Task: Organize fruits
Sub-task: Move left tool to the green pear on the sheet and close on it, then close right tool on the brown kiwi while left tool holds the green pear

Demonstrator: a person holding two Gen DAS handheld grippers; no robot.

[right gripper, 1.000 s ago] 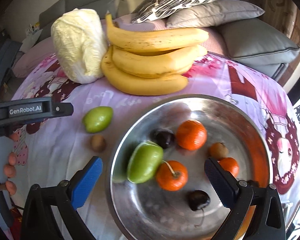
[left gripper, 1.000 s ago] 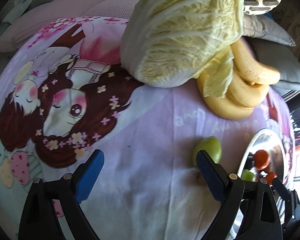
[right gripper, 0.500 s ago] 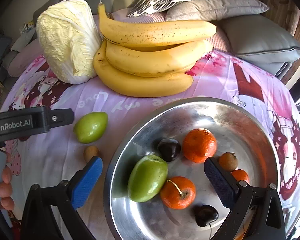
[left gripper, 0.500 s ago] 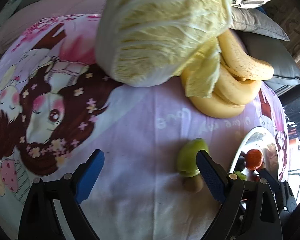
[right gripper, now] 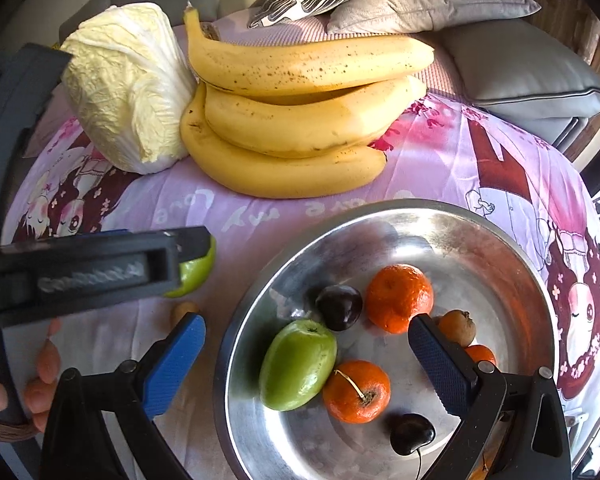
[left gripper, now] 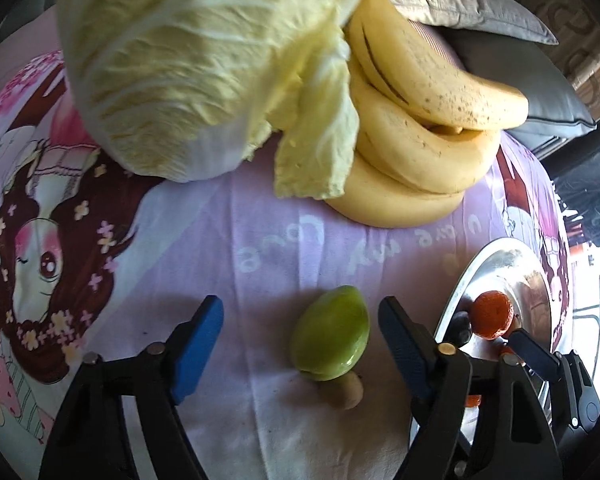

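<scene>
progress: metal bowl [right gripper: 480, 232] already holds a green fruit, oranges, dark plums and small brown fruit. left on the cloth: green fruit [left gripper: 330, 334] with a small brown fruit [left gripper: 346, 394] touching it. left gripper [left gripper: 300, 334] straddles the green one, jaws closing in, pads not touching. right gripper [right gripper: 306, 350] open, empty, over the bowl.

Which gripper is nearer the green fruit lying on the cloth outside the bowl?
Left. The left gripper has the green fruit between its open fingers, which have just been closing, not yet touching. The right gripper hangs open over the steel bowl.
</scene>
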